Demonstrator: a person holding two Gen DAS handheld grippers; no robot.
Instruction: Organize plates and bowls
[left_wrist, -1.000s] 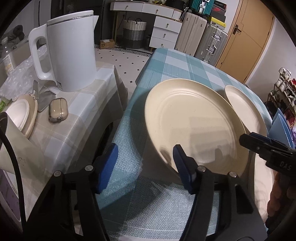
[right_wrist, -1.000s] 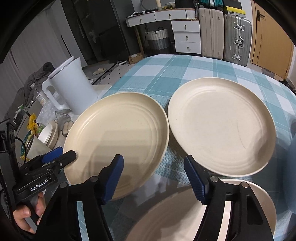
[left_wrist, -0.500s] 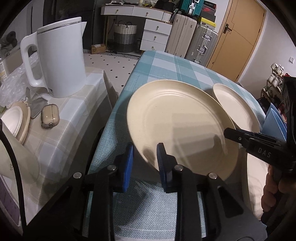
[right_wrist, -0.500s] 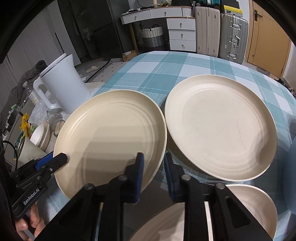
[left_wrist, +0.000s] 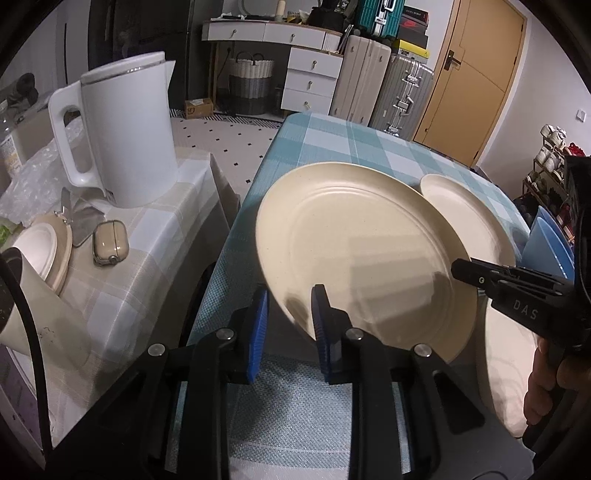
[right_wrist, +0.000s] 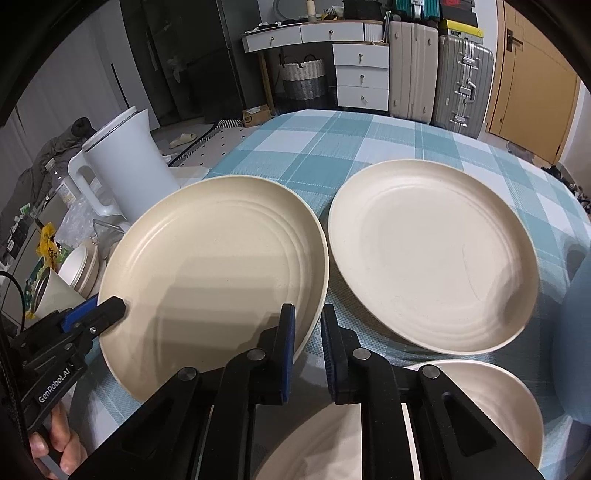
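A large cream plate (left_wrist: 362, 258) (right_wrist: 218, 269) lies at the left side of the teal checked table (right_wrist: 332, 147). My left gripper (left_wrist: 290, 328) is shut on the plate's near left rim, which sits between the blue pads. My right gripper (right_wrist: 308, 336) is closing tight on the same plate's right rim, also between its pads. In the other hand's view, the left gripper (right_wrist: 110, 308) and the right gripper (left_wrist: 465, 271) each bite an opposite edge. A second cream plate (right_wrist: 432, 258) lies to the right. A third cream plate (right_wrist: 480, 398) lies nearest me.
A white kettle (left_wrist: 125, 136), an earbud case (left_wrist: 110, 247) and a small lidded bowl (left_wrist: 44, 251) stand on a lower side table left of the table's edge. Blue dishes (left_wrist: 550, 247) stand at the far right. Suitcases and drawers line the back wall.
Both grippers stood open around the large plate's rims a second ago. Their jaws have closed onto those rims. Neither hand has shifted much.
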